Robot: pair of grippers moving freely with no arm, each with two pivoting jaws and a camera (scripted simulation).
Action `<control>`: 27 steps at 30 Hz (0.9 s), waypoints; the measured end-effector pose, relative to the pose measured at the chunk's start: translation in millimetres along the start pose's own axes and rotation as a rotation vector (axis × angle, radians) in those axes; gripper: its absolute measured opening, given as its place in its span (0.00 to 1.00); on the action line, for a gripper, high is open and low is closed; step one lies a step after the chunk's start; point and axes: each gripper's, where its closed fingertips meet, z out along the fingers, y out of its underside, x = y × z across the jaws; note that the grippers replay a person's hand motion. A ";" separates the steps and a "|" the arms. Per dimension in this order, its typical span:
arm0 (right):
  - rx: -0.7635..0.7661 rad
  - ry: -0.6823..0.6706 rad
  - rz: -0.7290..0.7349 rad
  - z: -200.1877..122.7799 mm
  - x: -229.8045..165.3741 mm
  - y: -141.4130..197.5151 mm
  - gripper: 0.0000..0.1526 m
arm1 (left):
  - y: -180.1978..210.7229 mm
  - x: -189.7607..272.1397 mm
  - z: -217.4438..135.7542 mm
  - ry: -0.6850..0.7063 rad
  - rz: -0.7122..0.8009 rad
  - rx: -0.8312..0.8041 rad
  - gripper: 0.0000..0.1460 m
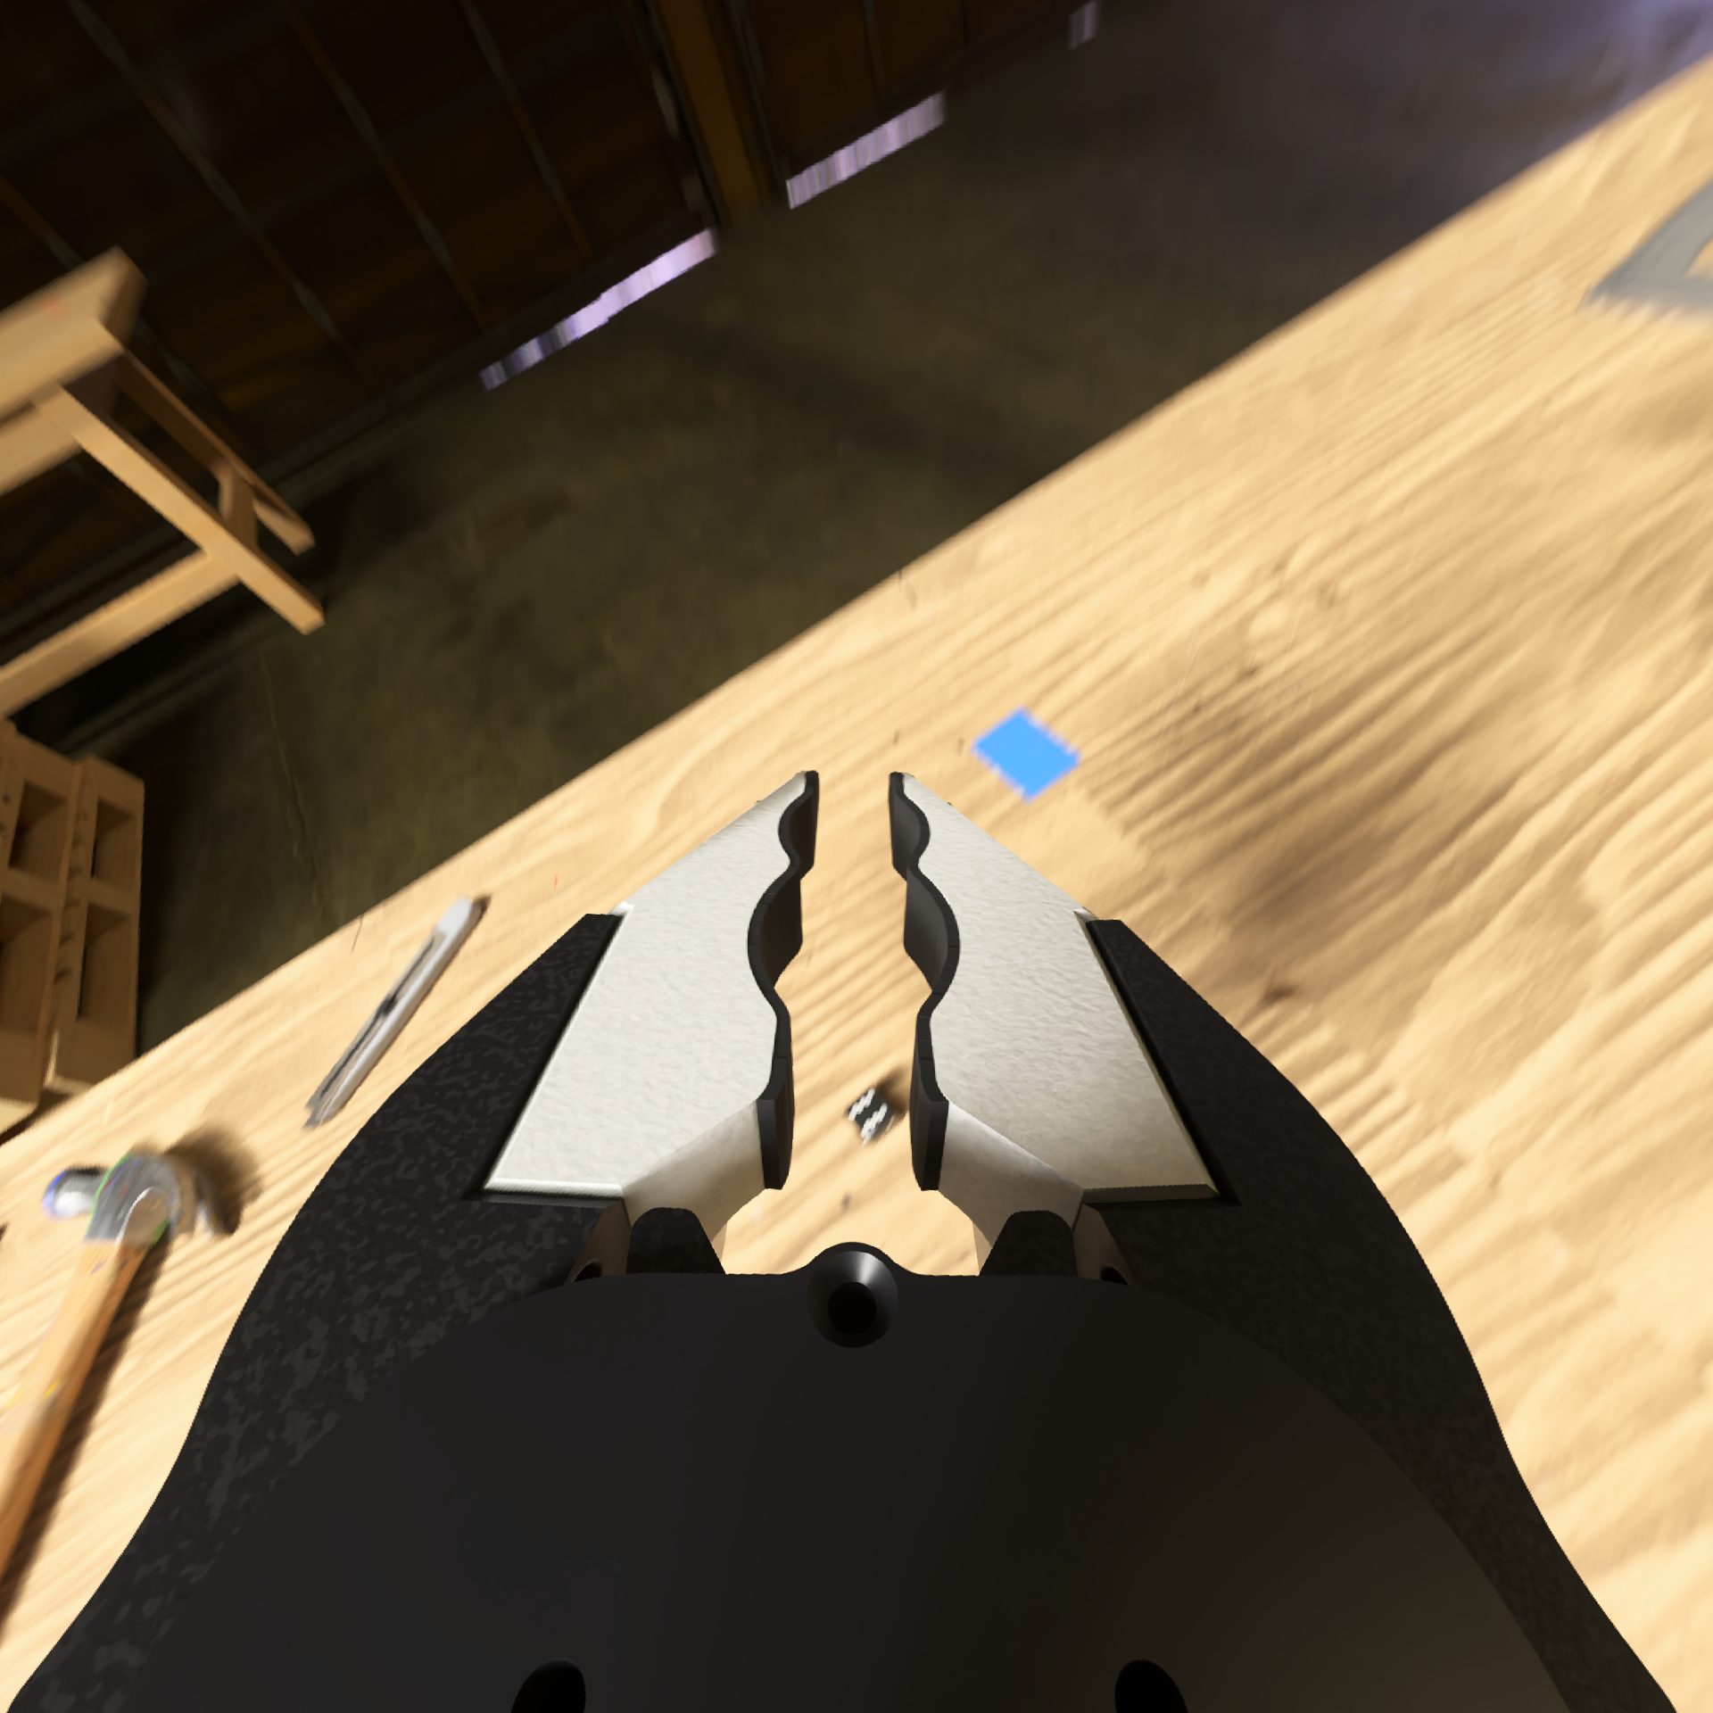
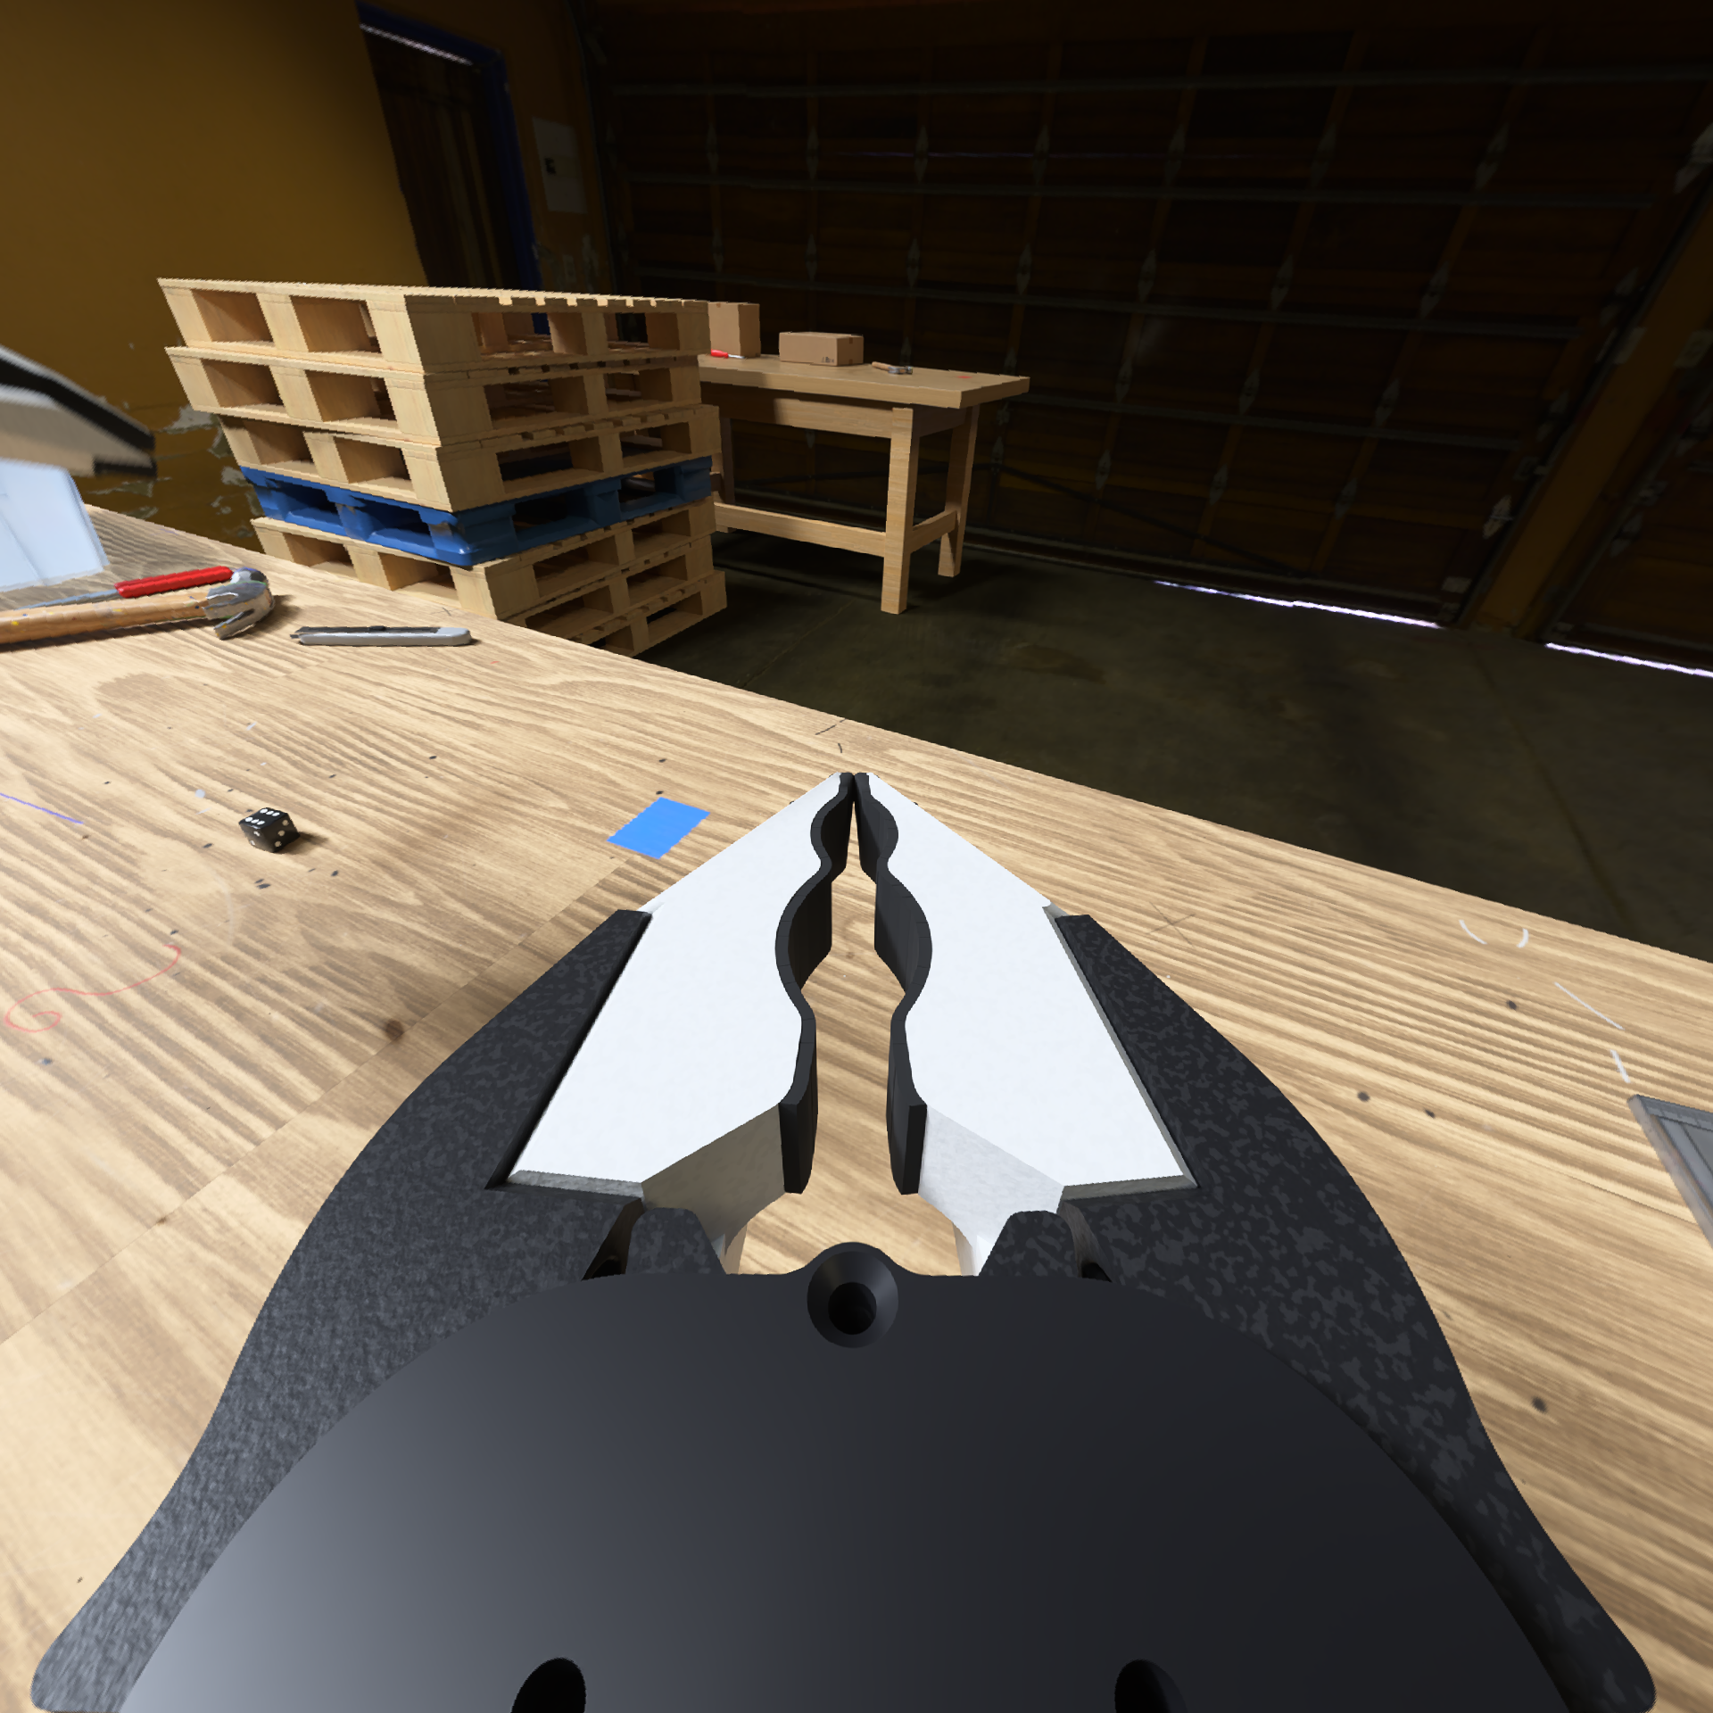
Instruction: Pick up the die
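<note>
A small black die with white pips [image 1: 869, 1109] lies on the wooden table, seen in the gap between my left gripper's fingers, close to the right finger's base. My left gripper [image 1: 853, 783] is open with a narrow gap and hovers above the table, empty. In the right wrist view the die [image 2: 269, 828] sits far to the left on the table. My right gripper [image 2: 853, 780] is shut and empty, its tips near the table's far edge. A part of the left gripper [image 2: 65, 417] shows at the left edge of that view.
A hammer [image 1: 102, 1233] [image 2: 139, 607], a grey utility knife [image 1: 399, 1006] [image 2: 380, 636] and a blue tape patch [image 1: 1026, 751] [image 2: 660, 825] are on the table [image 2: 1298, 1112]. A red-handled tool [image 2: 171, 582] lies by the hammer. Stacked pallets [image 2: 445, 445] and a workbench [image 2: 862, 389] stand beyond the table edge.
</note>
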 end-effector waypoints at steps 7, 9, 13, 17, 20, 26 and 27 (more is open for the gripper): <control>-0.016 -0.025 -0.008 2.8 -3.3 5.4 0.00 | 89.5 -12.6 11.0 0.269 0.247 -0.354 0.16; -0.028 -0.032 -0.018 4.0 -5.1 8.4 0.00 | 110.4 -14.8 11.9 0.343 0.340 -0.444 0.14; -0.055 -0.033 -0.051 6.5 -8.3 16.8 0.00 | 143.7 -9.5 17.2 0.519 0.441 -0.554 0.14; -0.082 -0.031 -0.081 8.8 -8.8 26.1 0.00 | 159.3 -4.0 26.6 0.628 0.479 -0.595 0.15; -0.100 -0.032 -0.077 11.2 -7.8 33.0 0.00 | 167.0 -2.4 31.4 0.695 0.478 -0.629 0.16; -0.129 -0.041 -0.063 15.0 -6.8 44.0 0.00 | 176.6 5.0 39.1 0.770 0.492 -0.667 0.16; -0.133 -0.044 -0.063 15.5 -7.2 45.2 0.00 | 178.2 5.8 40.1 0.777 0.495 -0.675 0.16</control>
